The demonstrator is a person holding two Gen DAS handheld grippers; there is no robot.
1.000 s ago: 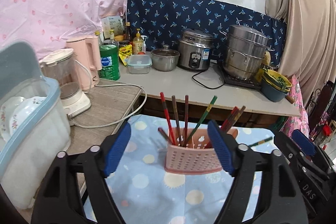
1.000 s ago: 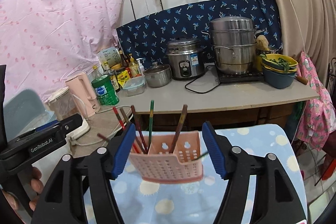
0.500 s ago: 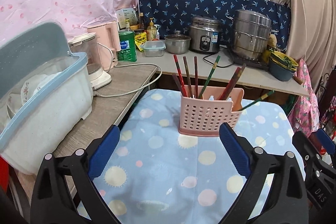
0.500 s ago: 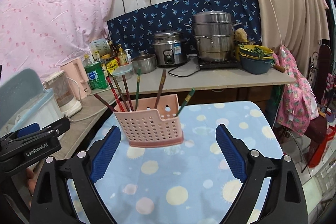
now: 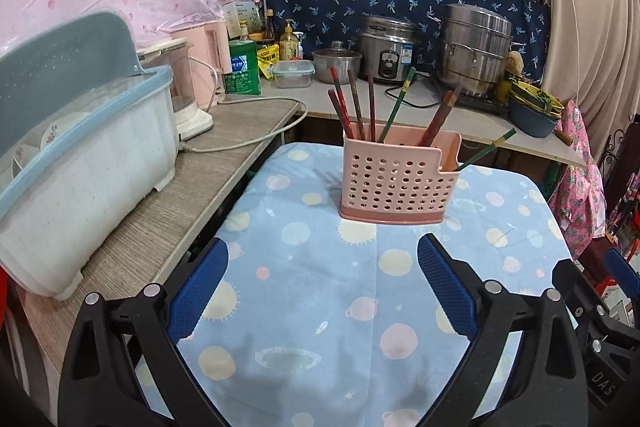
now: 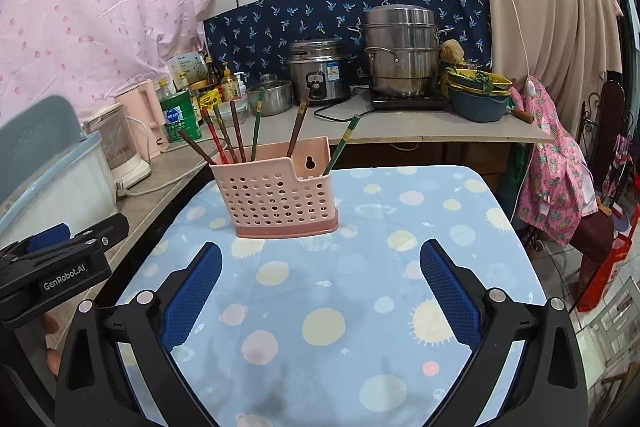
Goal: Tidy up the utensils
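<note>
Far left: white dish bin [image 5: 80, 163] with blue rim on the wooden bench [image 5: 192, 195], blender [image 5: 188, 87] just beside it. Left gripper [image 5: 322, 287] low over the blue dotted cloth [image 5: 320, 307], fingers [image 5: 198, 291] spread wide, holding nothing. Centre: pink holed basket [image 5: 396, 183] upright on the cloth, chopsticks [image 5: 356, 107] standing in it, one green chopstick [image 5: 486, 149] leaning out over the low right corner. Right gripper [image 6: 320, 287] likewise spread and empty, near the basket [image 6: 280, 195] but apart. Behind, right: rice cooker [image 6: 318, 71], steel steamer pot [image 6: 400, 51], stacked bowls [image 6: 478, 91].
</note>
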